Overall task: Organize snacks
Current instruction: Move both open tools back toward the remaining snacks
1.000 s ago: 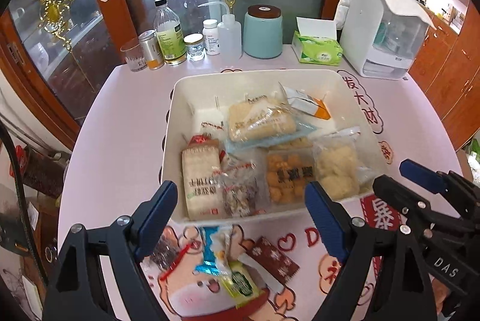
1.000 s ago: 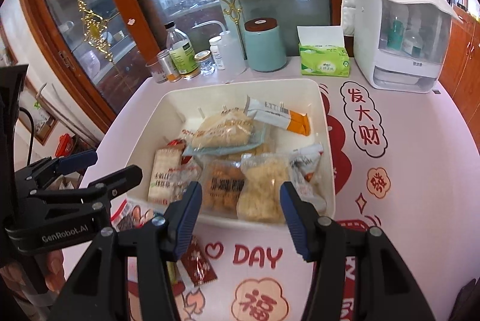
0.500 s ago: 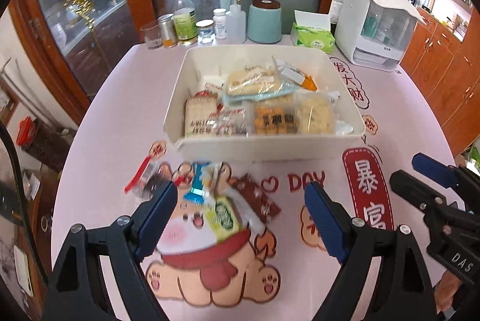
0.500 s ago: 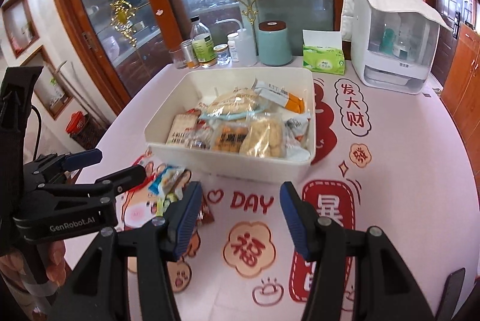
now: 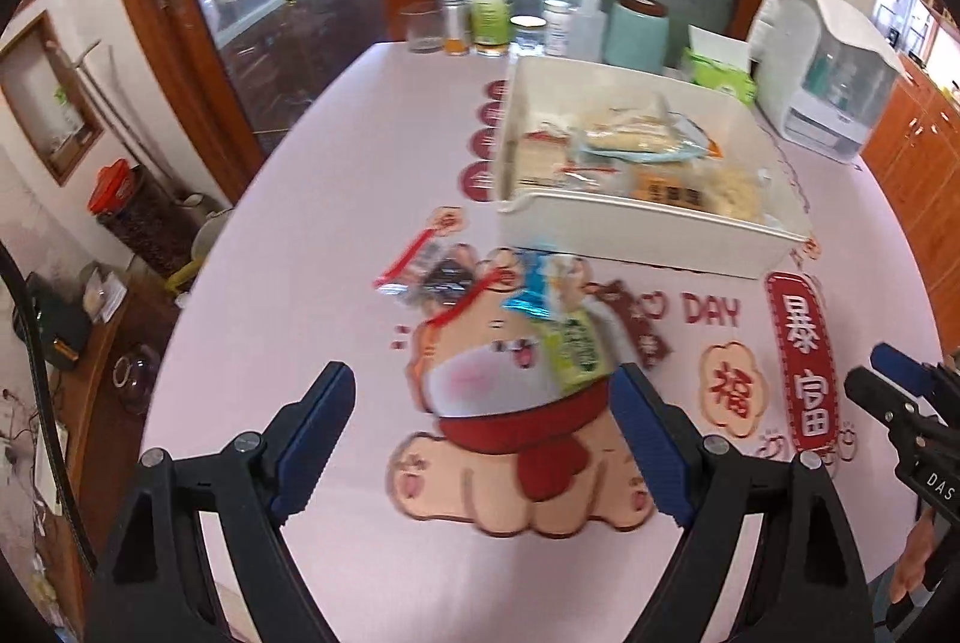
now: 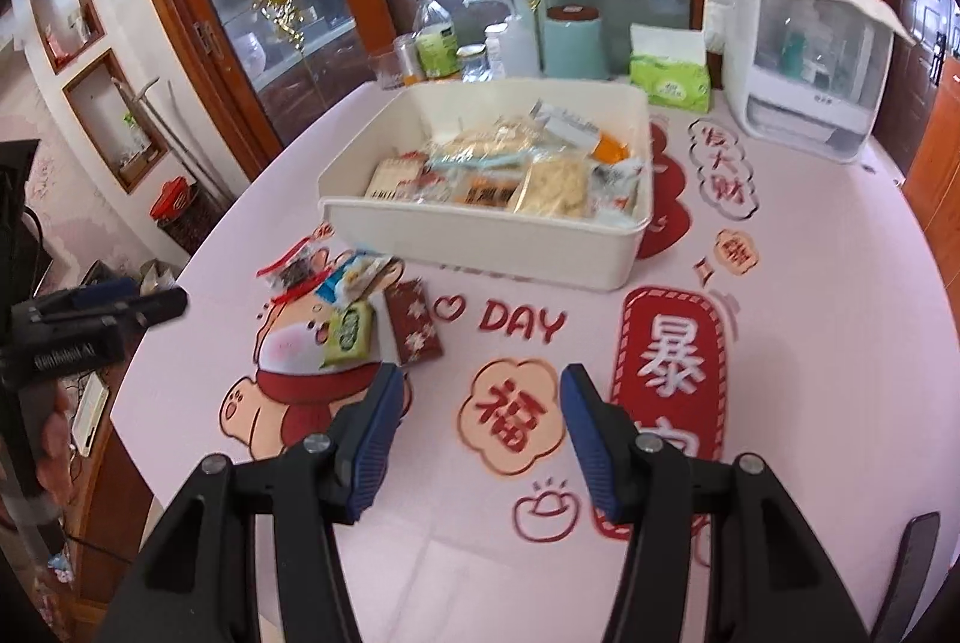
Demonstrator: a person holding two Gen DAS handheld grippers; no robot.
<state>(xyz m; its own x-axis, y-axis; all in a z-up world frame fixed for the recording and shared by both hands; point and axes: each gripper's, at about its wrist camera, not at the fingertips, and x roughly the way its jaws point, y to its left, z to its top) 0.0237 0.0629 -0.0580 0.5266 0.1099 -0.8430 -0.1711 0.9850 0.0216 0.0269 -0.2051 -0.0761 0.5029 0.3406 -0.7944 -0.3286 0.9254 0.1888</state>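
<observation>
The white bin (image 6: 480, 235) is sitting on the pink desk (image 6: 810, 343) and is holding many snack packets, among them a pale cracker bag (image 6: 549, 187) and a packet with an orange end (image 6: 585, 132). Just outside the bin, at about 8 o'clock from it in the right wrist view, a small group of loose snacks is lying on the cartoon print: a green packet (image 6: 348, 334), a dark red packet with white stars (image 6: 413, 322), a blue and white packet (image 6: 354, 277) and a clear packet with a red strip (image 6: 294, 268). The left gripper (image 5: 480, 439) is hanging over the cartoon animal at 6 o'clock from these loose snacks; its jaws are standing wide apart and are grasping nothing. The right gripper (image 6: 480, 439) is hanging over the round red-character print, at 5 o'clock from the loose snacks; its jaws are released too, less widely, and nothing is between them. Behind the bin, at 12 o'clock, bottles (image 6: 435, 39), a teal canister (image 6: 573, 42) and a green tissue pack (image 6: 669, 81) are standing along the far edge.
</observation>
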